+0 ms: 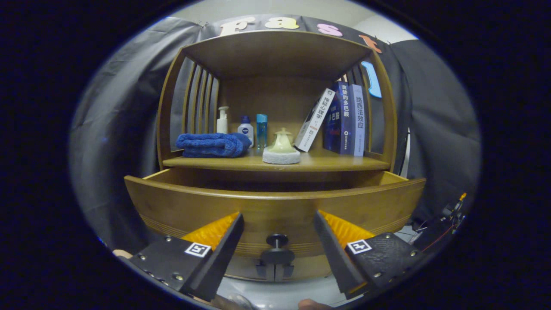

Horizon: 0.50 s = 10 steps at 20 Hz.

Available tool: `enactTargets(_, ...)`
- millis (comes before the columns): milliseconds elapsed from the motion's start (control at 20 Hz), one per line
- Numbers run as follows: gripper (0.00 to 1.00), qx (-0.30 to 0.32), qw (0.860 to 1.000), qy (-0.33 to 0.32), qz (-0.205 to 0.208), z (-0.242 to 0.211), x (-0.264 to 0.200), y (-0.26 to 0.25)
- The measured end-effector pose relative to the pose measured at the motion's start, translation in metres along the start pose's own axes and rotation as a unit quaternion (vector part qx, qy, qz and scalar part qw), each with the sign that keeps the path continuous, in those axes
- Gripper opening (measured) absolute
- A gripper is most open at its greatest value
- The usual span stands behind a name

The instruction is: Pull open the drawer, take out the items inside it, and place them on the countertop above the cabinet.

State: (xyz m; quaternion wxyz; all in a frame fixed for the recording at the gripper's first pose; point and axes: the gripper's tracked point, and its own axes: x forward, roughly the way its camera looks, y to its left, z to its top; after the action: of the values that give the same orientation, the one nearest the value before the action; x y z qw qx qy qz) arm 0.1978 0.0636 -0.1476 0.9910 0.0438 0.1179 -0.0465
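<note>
A wooden cabinet's drawer (275,206) stands pulled out toward me, its curved front just ahead of my fingers. Its dark knob (277,240) sits between my two fingertips, untouched by either. My gripper (277,219) is open, with a wide gap between the fingers. The inside of the drawer is hidden behind its front panel. Above the drawer runs the countertop (327,162), a wooden shelf surface.
On the countertop lie a folded blue towel (213,145), three small bottles (245,128) behind it, a pale lidded pot on a round pad (281,148), and leaning books (340,119) at the right. Slatted side walls and a roof enclose the shelf.
</note>
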Motion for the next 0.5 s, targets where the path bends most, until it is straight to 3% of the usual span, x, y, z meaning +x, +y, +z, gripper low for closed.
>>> enactTargets(500, 0.99, -0.002, 1.0, 0.003, -0.001, 0.005, 0.04, 0.002)
